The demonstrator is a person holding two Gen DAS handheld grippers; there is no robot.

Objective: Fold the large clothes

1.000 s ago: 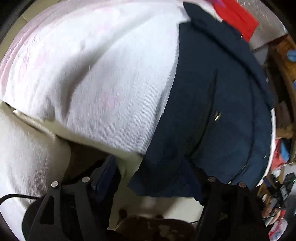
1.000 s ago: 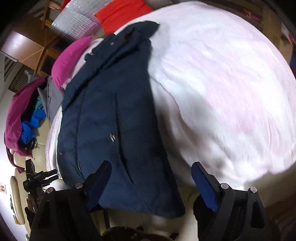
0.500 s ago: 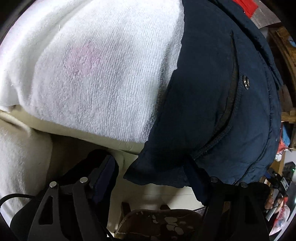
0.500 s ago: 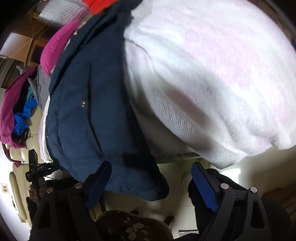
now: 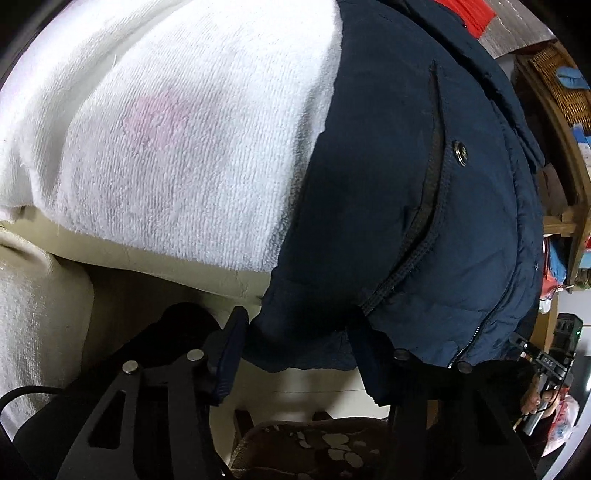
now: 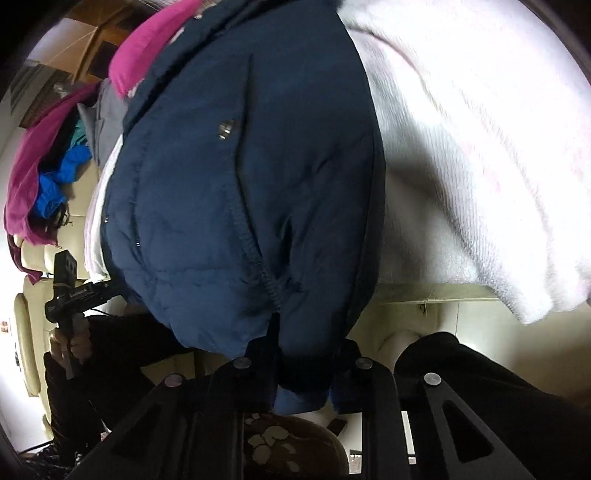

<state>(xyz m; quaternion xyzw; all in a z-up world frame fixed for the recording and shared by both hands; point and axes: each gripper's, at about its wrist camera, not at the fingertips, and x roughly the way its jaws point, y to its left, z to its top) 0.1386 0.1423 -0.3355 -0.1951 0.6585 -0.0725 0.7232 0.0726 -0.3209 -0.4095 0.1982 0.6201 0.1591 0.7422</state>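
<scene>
Navy padded jacket (image 5: 424, 192) lies spread on a white terry towel (image 5: 177, 147) with faint pink patches, its bottom hem hanging over the near edge of the cream surface (image 5: 177, 273) underneath. I have a gripper in each hand, both tipped steeply down at that hem. My left gripper (image 5: 295, 347) stands about half open and its jaws are closing: the hem corner sits between my two fingers, the left pad (image 5: 231, 354) just beside the fabric's edge, the right finger (image 5: 369, 362) against or under the cloth; I cannot tell that the pads press it yet. My right gripper (image 6: 303, 373) is nearly shut, jaws closing onto a bunched fold of the hem, and the cloth is pinched between the fingers (image 6: 343, 376), a bluer scrap of the fabric poking out below them. From the right wrist the jacket (image 6: 251, 177) fills the middle, a metal snap (image 6: 225, 129) beside the stitched pocket opening, towel (image 6: 480, 147) to its right. A magenta garment (image 6: 147, 55) lies past the collar end, with more magenta and blue clothes (image 6: 55, 184) heaped at far left. My other hand (image 6: 75, 339) on its black handle shows low left. A brown cushion (image 6: 280, 443) with pale paw prints sits below both grippers. From the left wrist, a red cloth (image 5: 469, 14) shows at the top and wooden shelving (image 5: 554, 110) at right.
</scene>
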